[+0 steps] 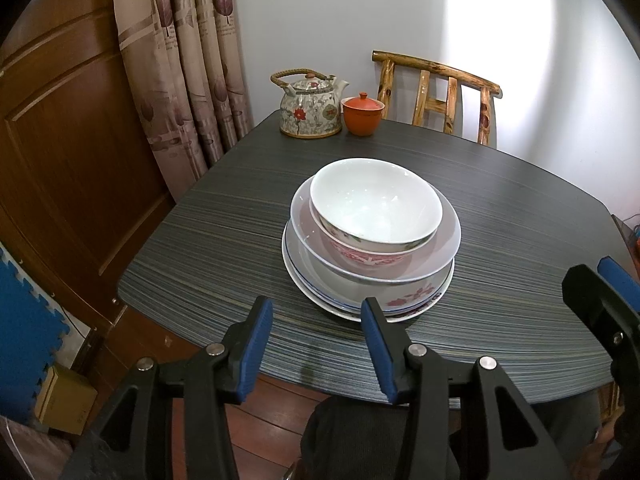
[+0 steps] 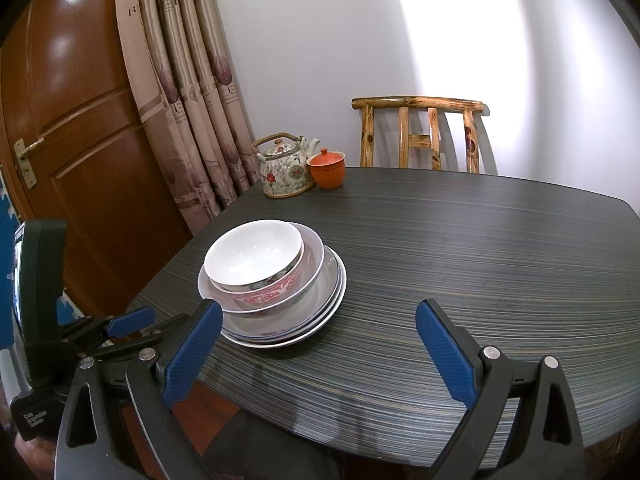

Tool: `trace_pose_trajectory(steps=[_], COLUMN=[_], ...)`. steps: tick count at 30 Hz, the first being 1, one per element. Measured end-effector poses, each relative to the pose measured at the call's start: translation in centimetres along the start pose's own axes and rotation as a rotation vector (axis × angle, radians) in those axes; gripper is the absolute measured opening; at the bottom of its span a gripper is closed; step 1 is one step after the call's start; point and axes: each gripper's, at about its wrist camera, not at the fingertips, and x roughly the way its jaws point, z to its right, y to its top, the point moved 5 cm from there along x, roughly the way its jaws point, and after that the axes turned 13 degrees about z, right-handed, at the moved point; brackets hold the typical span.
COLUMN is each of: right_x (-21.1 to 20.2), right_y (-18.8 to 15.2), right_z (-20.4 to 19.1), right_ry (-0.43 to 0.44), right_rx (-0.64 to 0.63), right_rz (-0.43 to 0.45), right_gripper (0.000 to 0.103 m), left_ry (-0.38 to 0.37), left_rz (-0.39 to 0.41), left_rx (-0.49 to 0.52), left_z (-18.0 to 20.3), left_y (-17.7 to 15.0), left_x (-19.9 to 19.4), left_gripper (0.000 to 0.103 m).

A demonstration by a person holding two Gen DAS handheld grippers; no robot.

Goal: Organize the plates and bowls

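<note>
A stack of dishes stands on the dark striped table [image 1: 500, 220]. A white bowl [image 1: 376, 204] tops it and nests in a red-patterned bowl [image 1: 360, 258]. That bowl sits in a wide shallow bowl [image 1: 444, 244], over blue-rimmed plates [image 1: 404, 304]. My left gripper [image 1: 317, 303] hovers open just short of the stack's near edge, nothing between its blue pads. In the right wrist view the stack [image 2: 256, 256] lies ahead to the left. My right gripper [image 2: 319, 306] stands wide open and empty over the table [image 2: 460, 260]. The left gripper [image 2: 156, 326] shows at the lower left.
A flowered teapot [image 1: 310, 108] and an orange lidded cup [image 1: 362, 114] stand at the table's far corner. A wooden chair [image 1: 440, 92] is behind the table. A curtain [image 1: 184, 80] and a brown door [image 1: 72, 140] are at the left, and a cardboard box [image 1: 64, 400] is on the floor.
</note>
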Motion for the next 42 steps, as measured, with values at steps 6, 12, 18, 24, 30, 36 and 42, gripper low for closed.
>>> trace_pose_trajectory(steps=[6,12,18,24,30,36,42], right_x=[0.1,0.1,0.1,0.1,0.1,0.1,-0.1], right_y=[0.0,0.0,0.0,0.0,0.0,-0.4,-0.4], right_z=[0.0,-0.2,-0.1,-0.2,-0.2,-0.3,-0.2], right_ry=[0.001,0.001,0.001,0.000,0.001,-0.005,-0.010], right_rx=[-0.001,-0.003,0.000,-0.001,-0.001,0.004,0.004], right_rz=[0.000,0.002,0.002,0.002,0.001,-0.005,0.002], right_gripper=[0.096,0.096,0.096,0.096,0.096,0.096,0.096], left_ry=[0.000,0.000,0.002,0.003,-0.003,0.000,0.004], left_rz=[0.001,0.003,0.003,0.001,-0.008,-0.005,0.002], left_rx=[0.004,0.004,0.007,0.010,0.002,0.013,0.026], left_z=[0.0,0.1,0.0,-0.1,-0.3,-0.5,-0.5], left_y=[0.0,0.0,0.0,0.1,0.0,-0.1,-0.2], left_x=[0.1,0.1,0.1,0.4,0.7,0.9,1.1], left_gripper=[0.047,0.047,0.047,0.047,0.047,0.047,0.050])
